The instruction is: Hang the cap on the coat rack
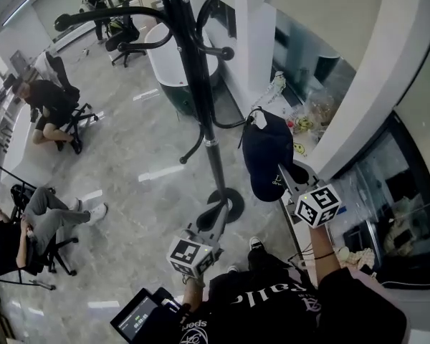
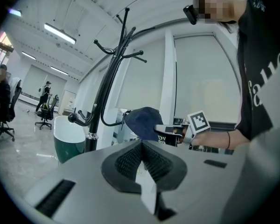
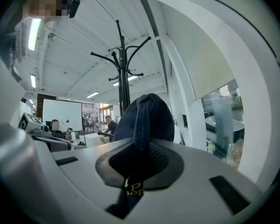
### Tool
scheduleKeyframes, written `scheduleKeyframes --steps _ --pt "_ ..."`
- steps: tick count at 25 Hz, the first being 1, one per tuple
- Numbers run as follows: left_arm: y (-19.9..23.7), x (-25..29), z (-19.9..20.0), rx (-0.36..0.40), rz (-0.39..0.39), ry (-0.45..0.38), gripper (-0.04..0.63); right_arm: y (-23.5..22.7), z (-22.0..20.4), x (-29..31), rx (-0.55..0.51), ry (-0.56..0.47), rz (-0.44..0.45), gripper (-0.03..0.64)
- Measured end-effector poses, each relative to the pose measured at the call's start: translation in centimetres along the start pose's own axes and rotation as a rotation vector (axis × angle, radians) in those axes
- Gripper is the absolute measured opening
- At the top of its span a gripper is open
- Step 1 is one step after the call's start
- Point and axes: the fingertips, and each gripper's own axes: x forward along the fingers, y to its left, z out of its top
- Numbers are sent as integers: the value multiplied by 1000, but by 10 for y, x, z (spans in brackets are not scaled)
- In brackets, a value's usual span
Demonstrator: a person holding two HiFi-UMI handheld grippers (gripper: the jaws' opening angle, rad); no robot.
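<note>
Cap (image 1: 266, 153) beside coat rack (image 1: 198, 70), perhaps touching.

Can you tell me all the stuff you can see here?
coat rack: one, black, standing mid-floor
cap: one, dark blue, beside the rack, not on a hook
tub: one, green and white, behind the rack
seated people: two, black tops, at the left
office chairs: several, black, left and far side
floor: shiny grey, under everything
left gripper: one, grey, jaws together and empty, pointing toward the rack
right gripper: one, grey, shut on the cap
</note>
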Motion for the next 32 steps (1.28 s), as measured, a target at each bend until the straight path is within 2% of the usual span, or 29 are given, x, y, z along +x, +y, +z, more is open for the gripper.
scheduleKeyframes --steps 9,17,23,26,32 --pt "15 50 10 -1 78 -15 -2 -50 -33 46 55 119 86 35" --pt "40 59 4 2 193 -22 -2 -52 -94 80 88 257 180 35" --pt "44 59 2 -14 229 -2 -2 -32 -136 102 -10 369 251 35" --pt "44 59 -2 -18 240 14 -2 -27 -150 114 -21 407 255 35" --pt "49 53 -8 -18 262 17 -2 -34 -168 138 6 440 201 36"
